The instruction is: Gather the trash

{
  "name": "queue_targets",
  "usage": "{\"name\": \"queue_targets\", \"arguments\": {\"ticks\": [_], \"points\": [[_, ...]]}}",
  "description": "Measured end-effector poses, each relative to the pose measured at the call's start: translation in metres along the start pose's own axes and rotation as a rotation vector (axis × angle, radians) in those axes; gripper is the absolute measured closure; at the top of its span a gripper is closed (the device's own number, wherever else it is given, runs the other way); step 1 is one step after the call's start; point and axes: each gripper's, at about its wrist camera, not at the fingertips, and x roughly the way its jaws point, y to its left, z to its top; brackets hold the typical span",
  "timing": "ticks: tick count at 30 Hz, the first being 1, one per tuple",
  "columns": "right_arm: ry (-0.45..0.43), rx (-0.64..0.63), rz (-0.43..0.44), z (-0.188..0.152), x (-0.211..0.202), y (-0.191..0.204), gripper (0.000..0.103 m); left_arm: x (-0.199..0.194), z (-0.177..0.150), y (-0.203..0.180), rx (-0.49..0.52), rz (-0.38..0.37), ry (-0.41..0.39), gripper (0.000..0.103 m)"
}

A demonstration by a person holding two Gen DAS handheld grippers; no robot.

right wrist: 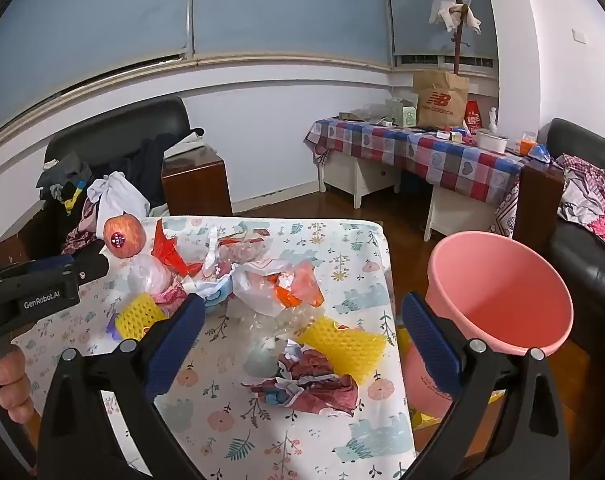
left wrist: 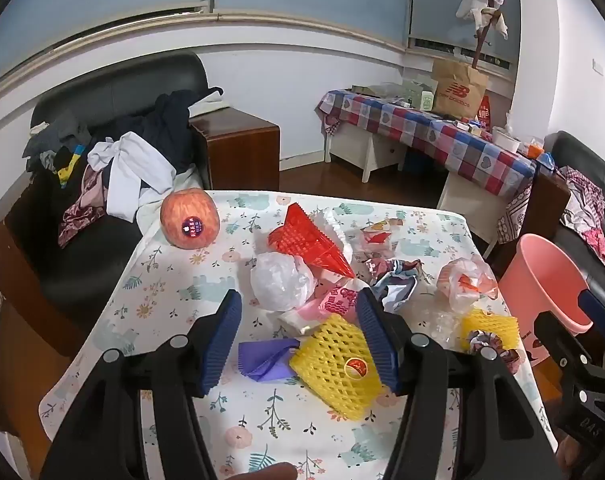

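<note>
With both the left gripper (left wrist: 298, 338) and right gripper (right wrist: 302, 344) spread wide and empty above the tabletop's (right wrist: 366, 240) near edge, the wrappers (right wrist: 306, 388) and foam nets (left wrist: 338, 364) lay heaped mid-table, and a careless grab risked nudging the far-left-corner apple (left wrist: 189, 222) off, or scattering litter short of the pink bin (right wrist: 502, 292) beside the right edge.

Crumpled wrappers (right wrist: 302, 380) (mixed) litter table (right wrist: 366, 240).
</note>
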Motion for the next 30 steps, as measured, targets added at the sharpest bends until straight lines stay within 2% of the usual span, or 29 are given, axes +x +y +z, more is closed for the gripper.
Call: {"name": "queue_targets", "arguments": {"ticks": [30], "points": [[-0.01,0.015,0.002,0.0019,-0.0074,-0.0071,0.004,-0.0002,0.0001,0.0,-0.001,0.0,-0.007,0.043]]}}
